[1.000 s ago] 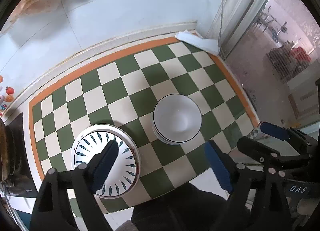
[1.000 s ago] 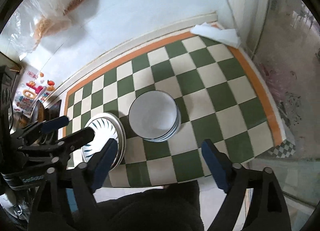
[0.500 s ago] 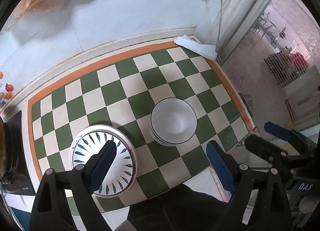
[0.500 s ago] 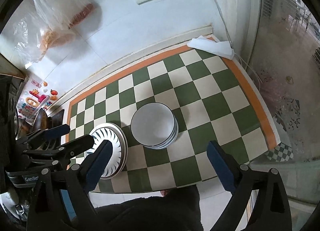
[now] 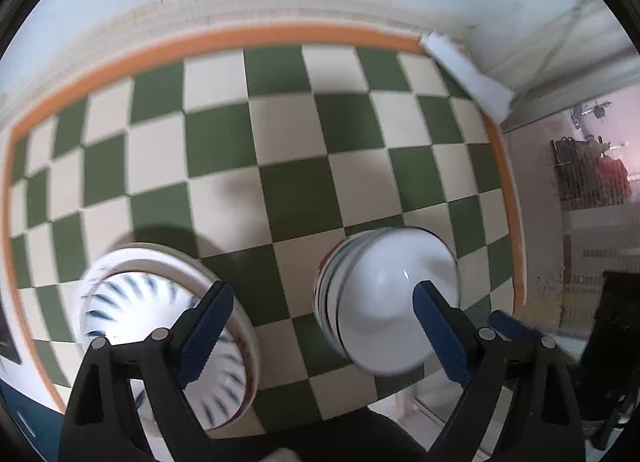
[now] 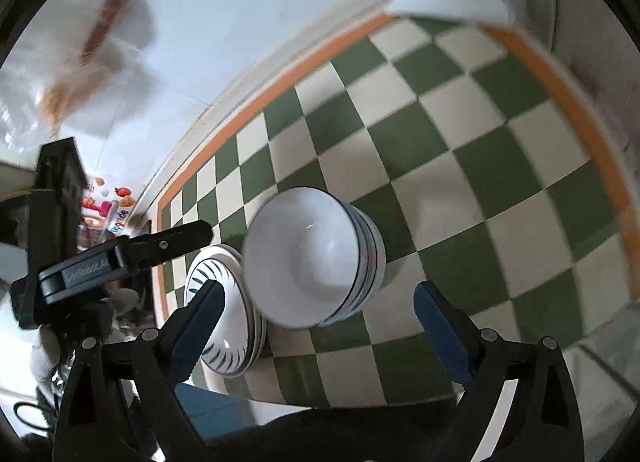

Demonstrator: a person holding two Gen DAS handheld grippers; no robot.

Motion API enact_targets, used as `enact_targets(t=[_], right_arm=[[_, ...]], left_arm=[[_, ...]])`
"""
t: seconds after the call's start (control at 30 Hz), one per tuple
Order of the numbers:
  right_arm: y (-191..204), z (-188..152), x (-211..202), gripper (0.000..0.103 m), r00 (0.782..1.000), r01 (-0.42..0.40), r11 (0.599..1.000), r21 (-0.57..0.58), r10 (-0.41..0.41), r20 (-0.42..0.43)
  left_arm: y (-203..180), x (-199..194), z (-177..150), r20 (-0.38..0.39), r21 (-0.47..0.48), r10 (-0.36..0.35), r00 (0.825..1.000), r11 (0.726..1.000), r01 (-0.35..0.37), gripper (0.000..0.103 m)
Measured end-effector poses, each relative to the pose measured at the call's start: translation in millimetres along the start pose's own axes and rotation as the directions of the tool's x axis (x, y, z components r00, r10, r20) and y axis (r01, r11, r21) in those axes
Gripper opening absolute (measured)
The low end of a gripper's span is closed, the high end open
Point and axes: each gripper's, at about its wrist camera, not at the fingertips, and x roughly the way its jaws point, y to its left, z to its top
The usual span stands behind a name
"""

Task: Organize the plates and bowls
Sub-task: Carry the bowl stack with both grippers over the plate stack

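The mat (image 5: 296, 150) has a check pattern of dark green and cream squares, and an orange border runs along its edge. The stacked bowls (image 6: 308, 258) are white inside with a thin dark line on each rim, and the stacked plates (image 5: 132, 302) are white with dark blue leaf-like strokes that spread out from the centre. Both grippers, left (image 5: 320, 332) and right (image 6: 316, 326), are black with blue pads (image 6: 438, 332), and a folded cloth (image 6: 448, 2) at the mat's far corner is white.
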Motion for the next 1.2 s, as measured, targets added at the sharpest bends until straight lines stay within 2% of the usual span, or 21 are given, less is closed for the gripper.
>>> enact_targets(t=[0.1, 0.2, 0.27, 0.33, 0.37, 0.43, 0.47, 0.5, 0.53, 0.57, 0.67, 0.97, 1.2], right_arm=[[-23, 9, 31, 0.098, 0.998, -0.043, 0.997, 0.058, 0.046, -0.053], [-38, 13, 53, 0.097, 0.993, -0.069, 0.994, 0.089, 0.077, -0.084], [-46, 15, 66, 0.092, 0.988, -0.096, 0.990, 0.107, 0.107, -0.107], [-51, 16, 79, 0.080, 0.982, -0.116, 0.986, 0.122, 0.133, -0.136], [-53, 16, 84, 0.078, 0.978, -0.122, 0.985, 0.125, 0.140, -0.152], [-55, 17, 94, 0.070, 0.970, -0.142, 0.980, 0.137, 0.165, -0.176], [-56, 17, 99, 0.068, 0.965, -0.156, 0.977, 0.143, 0.182, -0.190], [-57, 17, 104, 0.065, 0.963, -0.153, 0.978, 0.142, 0.180, -0.201], [-58, 16, 108, 0.056, 0.964, -0.142, 0.980, 0.138, 0.169, -0.206], [-59, 16, 112, 0.053, 0.964, -0.135, 0.982, 0.134, 0.161, -0.209], [-59, 13, 114, 0.053, 0.966, -0.150, 0.981, 0.124, 0.172, -0.193], [-55, 15, 119, 0.052, 0.962, -0.149, 0.981, 0.125, 0.173, -0.209], [-29, 23, 109, 0.052, 0.962, -0.152, 0.985, 0.079, 0.166, -0.216]], left_arm=[[8, 34, 13, -0.077, -0.033, -0.030, 0.997, 0.999, 0.027, 0.092], [8, 63, 19, -0.141, -0.045, -0.092, 0.986, 0.995, 0.086, 0.092], [5, 76, 20, -0.178, -0.039, -0.114, 0.977, 0.993, 0.109, 0.092], [4, 85, 20, -0.210, -0.035, -0.129, 0.969, 0.992, 0.124, 0.087], [2, 91, 18, -0.228, -0.033, -0.140, 0.964, 0.990, 0.136, 0.085], [0, 97, 17, -0.243, -0.027, -0.155, 0.958, 0.988, 0.153, 0.069], [-2, 100, 15, -0.248, -0.018, -0.167, 0.954, 0.986, 0.168, 0.065], [-3, 100, 15, -0.236, -0.015, -0.196, 0.952, 0.980, 0.198, 0.061], [-6, 98, 13, -0.211, 0.006, -0.188, 0.959, 0.981, 0.193, 0.060], [-10, 96, 10, -0.190, 0.035, -0.173, 0.966, 0.982, 0.183, 0.060], [-17, 93, 5, -0.160, 0.067, -0.139, 0.977, 0.986, 0.151, 0.060], [-9, 88, 2, -0.162, 0.002, -0.114, 0.980, 0.993, 0.116, 0.060], [-9, 67, 2, -0.138, -0.018, -0.114, 0.984, 0.993, 0.113, 0.060]])
